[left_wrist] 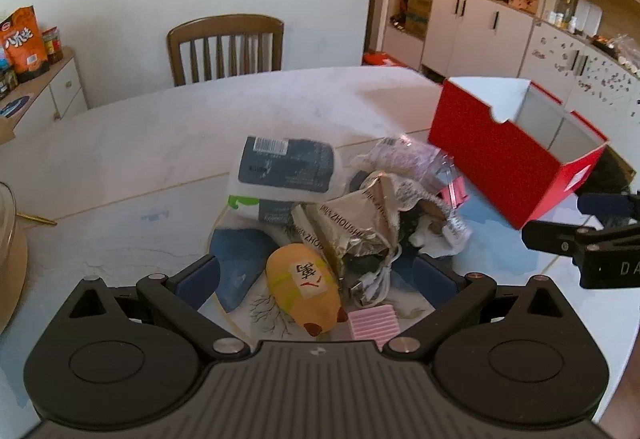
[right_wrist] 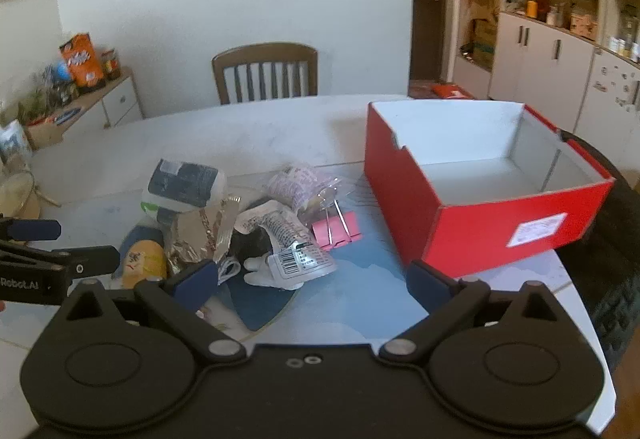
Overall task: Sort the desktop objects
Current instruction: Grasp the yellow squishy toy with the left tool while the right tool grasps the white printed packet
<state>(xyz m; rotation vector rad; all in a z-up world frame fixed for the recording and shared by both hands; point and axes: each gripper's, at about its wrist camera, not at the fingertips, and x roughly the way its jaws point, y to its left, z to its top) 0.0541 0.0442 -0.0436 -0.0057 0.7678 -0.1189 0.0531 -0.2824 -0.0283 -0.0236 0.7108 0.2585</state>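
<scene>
A heap of desktop objects lies on the white table. It holds a yellow plush toy, a pink ribbed pad, a crumpled foil bag, a dark-labelled white packet, a white cable and a pink binder clip. My left gripper hovers open over the toy, its fingers apart from it. My right gripper is open above a barcode-labelled packet, nothing between its fingers. An open red box with a bare white inside stands to the right of the heap.
A wooden chair stands behind the table. A sideboard with snack bags is at the far left, and cabinets at the right. A glass bowl sits at the left edge. The table's rim curves close behind the red box.
</scene>
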